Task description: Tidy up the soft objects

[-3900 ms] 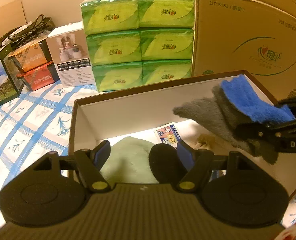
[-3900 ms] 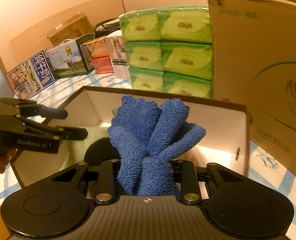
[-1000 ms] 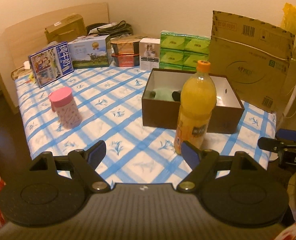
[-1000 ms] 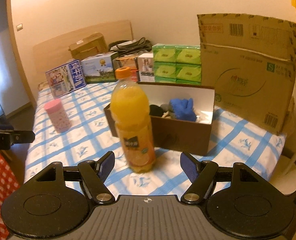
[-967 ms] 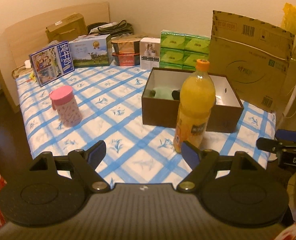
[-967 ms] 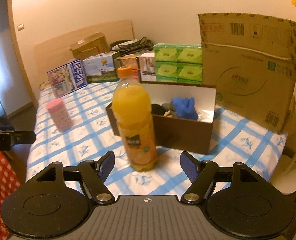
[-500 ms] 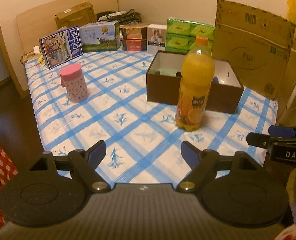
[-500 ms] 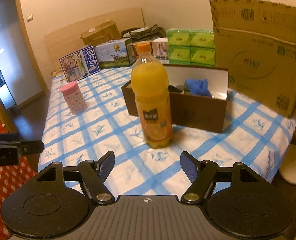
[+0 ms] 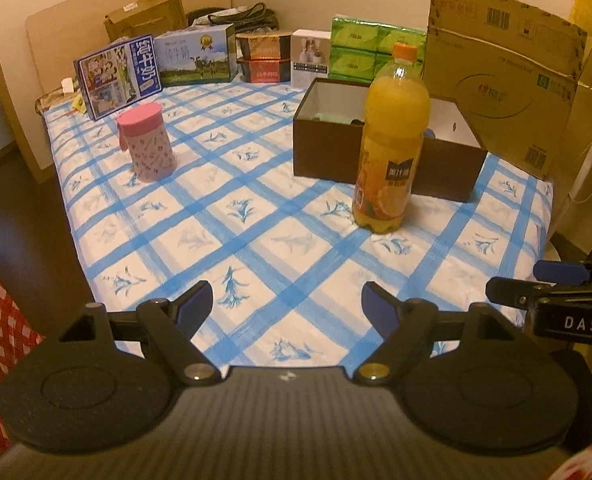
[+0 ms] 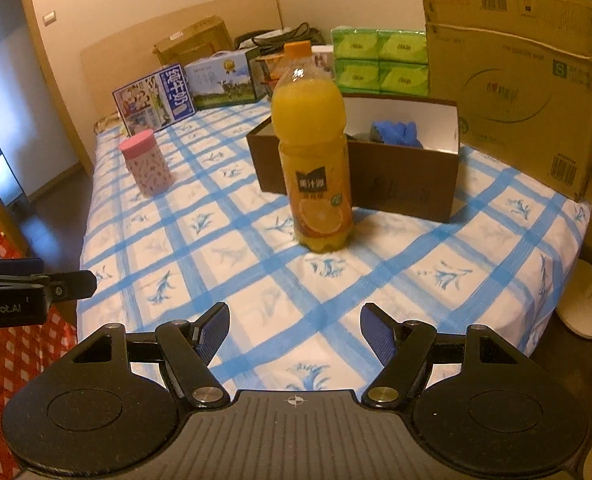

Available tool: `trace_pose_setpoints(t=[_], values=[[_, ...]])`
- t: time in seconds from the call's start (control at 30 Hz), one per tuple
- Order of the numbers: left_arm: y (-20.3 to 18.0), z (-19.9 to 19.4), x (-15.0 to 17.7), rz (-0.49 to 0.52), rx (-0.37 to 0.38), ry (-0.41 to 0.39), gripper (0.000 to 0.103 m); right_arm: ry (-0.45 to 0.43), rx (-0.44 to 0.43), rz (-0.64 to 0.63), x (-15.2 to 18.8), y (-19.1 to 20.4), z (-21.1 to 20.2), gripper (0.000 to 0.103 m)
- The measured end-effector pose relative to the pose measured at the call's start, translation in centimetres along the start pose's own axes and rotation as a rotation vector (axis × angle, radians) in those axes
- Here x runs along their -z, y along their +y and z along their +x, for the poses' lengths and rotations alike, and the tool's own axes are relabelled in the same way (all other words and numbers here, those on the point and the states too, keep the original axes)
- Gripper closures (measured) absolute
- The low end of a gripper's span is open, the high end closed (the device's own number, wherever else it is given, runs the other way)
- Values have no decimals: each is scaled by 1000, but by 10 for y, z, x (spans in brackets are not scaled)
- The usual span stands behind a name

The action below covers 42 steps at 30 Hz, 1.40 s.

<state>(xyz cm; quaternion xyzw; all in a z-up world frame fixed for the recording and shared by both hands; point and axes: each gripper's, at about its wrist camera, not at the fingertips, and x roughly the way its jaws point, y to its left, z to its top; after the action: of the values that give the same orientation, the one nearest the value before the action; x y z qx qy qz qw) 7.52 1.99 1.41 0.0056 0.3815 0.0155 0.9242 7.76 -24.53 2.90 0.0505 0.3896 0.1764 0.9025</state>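
Blue fuzzy cloth (image 10: pixel 395 133) inside brown cardboard box with white inside (image 10: pixel 407 176), next to something pale green (image 9: pixel 327 117) in same box. Tall orange juice bottle (image 10: pixel 313 152) standing just in front of box on blue-and-white checked tablecloth (image 10: pixel 232 264). Pink round cup with lid (image 9: pixel 147 142) well off to one side. Left gripper (image 9: pixel 288 304) wide open, holding nothing. Right gripper (image 10: pixel 295 326) wide open too, nothing between its pads.
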Motion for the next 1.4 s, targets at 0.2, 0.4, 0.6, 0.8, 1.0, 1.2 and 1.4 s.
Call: trace_pose_setpoints(t=[0.2, 0.4, 0.6, 0.8, 1.0, 1.2, 1.4], values=[[6, 1, 14, -12, -16, 31, 23, 36, -18, -13, 8, 7, 4, 31], [6, 1, 25, -20, -12, 58, 23, 61, -32, -15, 14, 12, 7, 31], [4, 2, 32, -22, -14, 69, 23, 76, -44, -36, 20, 19, 8, 31], [2, 0, 36, -26, -4, 76, 23, 84, -54, -38, 24, 21, 7, 31], [1, -1, 39, -28, 3, 81, 23, 91, -62, -40, 26, 23, 6, 31], [-1, -3, 40, -25, 12, 79, 23, 85, -61, -38, 26, 24, 5, 31], [-4, -4, 41, -20, 18, 78, 23, 84, -62, -32, 26, 22, 4, 31]])
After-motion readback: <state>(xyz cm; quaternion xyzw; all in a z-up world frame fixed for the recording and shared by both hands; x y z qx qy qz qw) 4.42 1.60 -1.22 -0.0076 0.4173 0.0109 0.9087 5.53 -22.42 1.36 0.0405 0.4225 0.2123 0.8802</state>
